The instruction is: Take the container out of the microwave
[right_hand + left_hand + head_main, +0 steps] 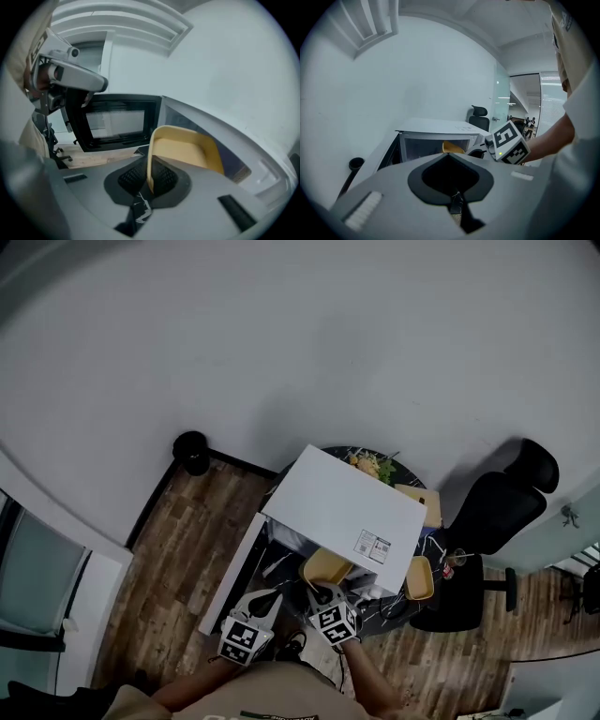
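While the shallow yellow plastic container (185, 152) is sitting at the mouth of the boxy white microwave (342, 498), its near rim pinched between the narrowed pads of my right gripper (150, 180), I am judging myself midway through the pull-out. It is lying open side up, perhaps slightly tipped, its long axis running from the jaws back toward the cavity, beside the dark open door (112, 124). Next I am needing a level, steady draw toward me, while my left gripper (451, 155) is hanging close by, jaws together on nothing.
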The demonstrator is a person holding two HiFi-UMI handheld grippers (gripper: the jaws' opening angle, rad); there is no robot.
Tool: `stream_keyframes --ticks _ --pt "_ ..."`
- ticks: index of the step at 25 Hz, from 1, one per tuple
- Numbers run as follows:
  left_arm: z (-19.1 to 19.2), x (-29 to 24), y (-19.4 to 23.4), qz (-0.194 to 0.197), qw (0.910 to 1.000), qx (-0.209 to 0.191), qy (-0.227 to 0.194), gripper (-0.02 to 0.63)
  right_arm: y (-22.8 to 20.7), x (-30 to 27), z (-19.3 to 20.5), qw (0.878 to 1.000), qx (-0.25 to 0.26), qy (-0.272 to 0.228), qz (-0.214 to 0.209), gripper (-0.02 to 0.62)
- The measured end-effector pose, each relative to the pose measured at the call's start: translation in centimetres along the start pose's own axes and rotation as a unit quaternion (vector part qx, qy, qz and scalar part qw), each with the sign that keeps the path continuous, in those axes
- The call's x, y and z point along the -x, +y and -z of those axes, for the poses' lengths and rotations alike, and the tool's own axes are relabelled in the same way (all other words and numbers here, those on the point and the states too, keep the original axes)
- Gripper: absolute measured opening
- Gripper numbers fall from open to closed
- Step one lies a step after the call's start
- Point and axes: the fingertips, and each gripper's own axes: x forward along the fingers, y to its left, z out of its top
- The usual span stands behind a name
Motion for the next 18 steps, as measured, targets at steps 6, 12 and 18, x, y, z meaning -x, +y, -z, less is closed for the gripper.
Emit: stream_keyframes --ticks 6,12,18 --pt "-0.7 -0.4 0.1 0.006 1.0000 0.006 -0.002 0.008 2.8 2.5 -1.0 0.999 -0.005 -0.011 -0.039 0.020" --pt "-1.4 -0.2 0.9 -0.001 1.0000 0.003 -0.009 0.008 4.8 5.3 -2.2 0.998 0.004 -0.022 -0.062 0.020" --pt "-1.8 0.4 1.6 -0.008 0.9999 0.002 -0.011 0.008 6.9 7.2 -3.2 0.995 0.023 -0.025 -0.089 0.020"
